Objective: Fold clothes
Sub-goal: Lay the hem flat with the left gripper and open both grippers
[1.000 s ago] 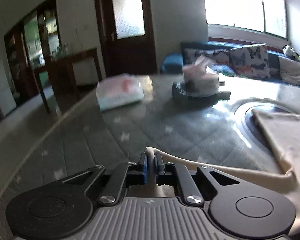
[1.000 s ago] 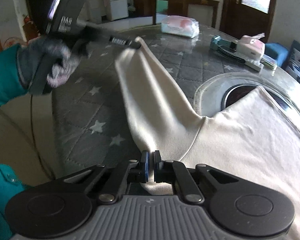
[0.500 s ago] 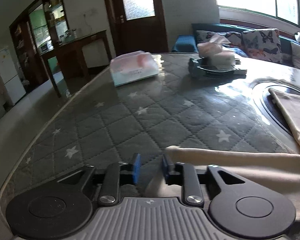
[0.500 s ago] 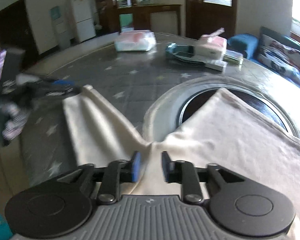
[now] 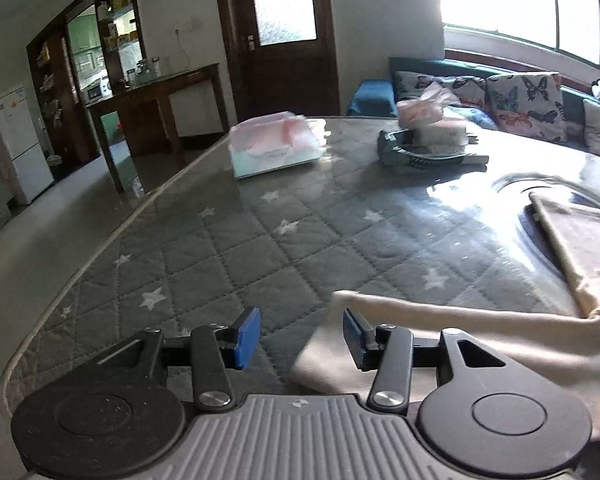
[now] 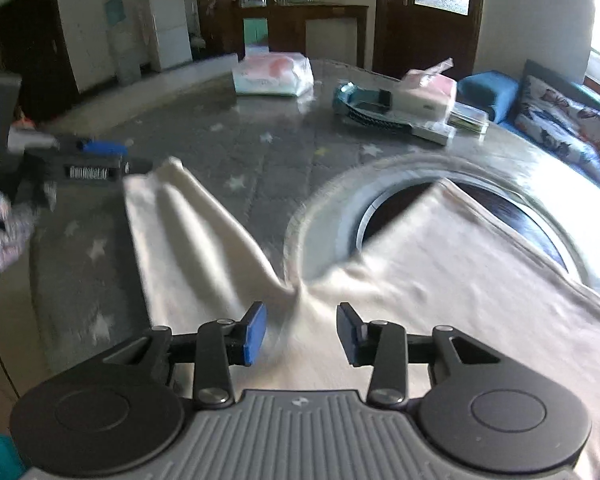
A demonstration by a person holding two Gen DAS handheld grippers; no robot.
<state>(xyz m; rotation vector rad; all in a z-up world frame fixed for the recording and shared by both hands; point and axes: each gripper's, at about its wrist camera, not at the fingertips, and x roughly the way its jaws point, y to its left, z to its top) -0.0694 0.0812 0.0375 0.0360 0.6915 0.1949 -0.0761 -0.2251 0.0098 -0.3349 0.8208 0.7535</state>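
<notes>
A cream long-sleeved garment point(image 6: 440, 280) lies flat on the grey star-quilted table point(image 6: 228, 148). Its sleeve point(image 6: 188, 236) stretches out to the left. In the left wrist view the sleeve end point(image 5: 440, 332) lies just in front of my left gripper point(image 5: 300, 340), which is open and empty. My right gripper point(image 6: 302, 334) is open and empty over the armpit fold of the garment. The left gripper also shows in the right wrist view point(image 6: 96, 160), by the sleeve's cuff.
A pink-and-white tissue pack point(image 5: 276, 146) and a tissue box on a dark tray point(image 5: 428, 148) sit at the far side. A round inset point(image 6: 456, 216) in the table lies partly under the garment. A sofa with cushions point(image 5: 520, 100) stands behind.
Both grippers have opened and let go of the garment. The sleeve has dropped flat onto the table, and both grippers have drawn back a little.
</notes>
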